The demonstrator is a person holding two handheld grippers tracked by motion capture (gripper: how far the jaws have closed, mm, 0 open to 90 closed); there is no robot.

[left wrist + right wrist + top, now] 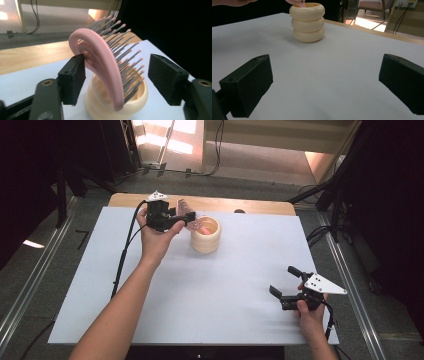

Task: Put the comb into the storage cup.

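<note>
The white table carries a cream ribbed holder of three stacked rings at twelve o'clock. A pink hairbrush with grey bristles stands head-up in it, handle hidden inside. The left gripper is parted, one pad touching the brush's back. The right gripper gapes wide at four o'clock, empty.
</note>
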